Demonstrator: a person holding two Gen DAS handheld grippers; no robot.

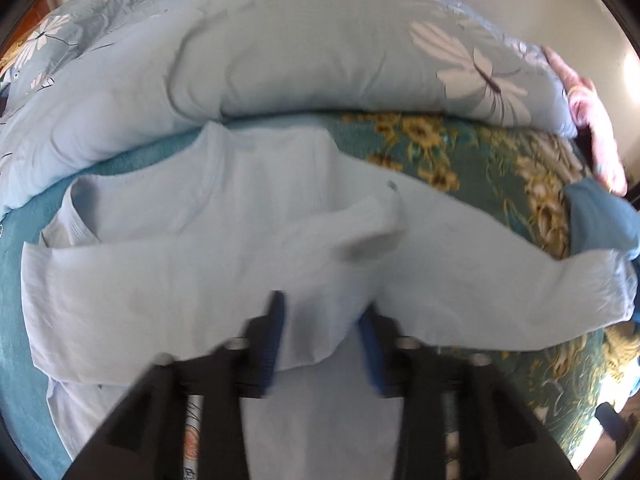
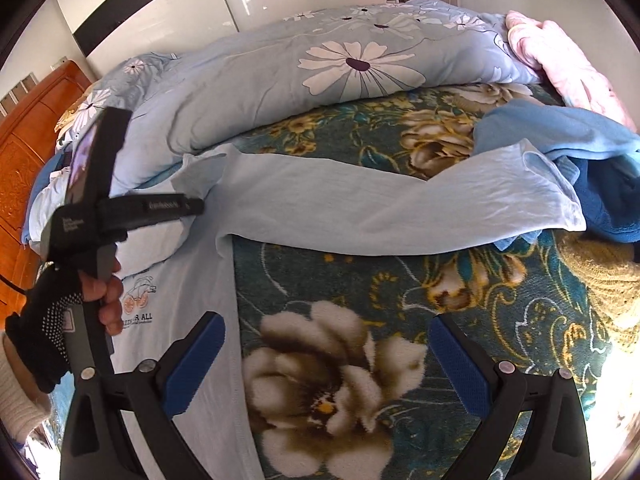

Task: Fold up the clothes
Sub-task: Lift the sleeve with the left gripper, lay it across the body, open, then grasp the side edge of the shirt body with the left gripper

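Observation:
A pale blue long-sleeved shirt (image 1: 168, 264) lies spread on the flowered bed blanket (image 1: 460, 152). My left gripper (image 1: 324, 312) hovers over the shirt's middle with cloth bunched between its blue pads; the jaws stand apart and the view is blurred. In the right wrist view the left gripper (image 2: 196, 206) sits over the shirt's shoulder, held by a gloved hand. The shirt's sleeve (image 2: 400, 204) stretches right across the blanket. My right gripper (image 2: 324, 356) is open and empty, above the blanket beside the shirt's side edge (image 2: 224, 320).
A light blue daisy-print duvet (image 2: 320, 68) is heaped along the far side. A darker blue garment (image 2: 592, 160) and a pink one (image 2: 560, 52) lie at the right. A tan knit item (image 2: 600, 276) sits near the right edge. A wooden headboard (image 2: 24, 160) stands left.

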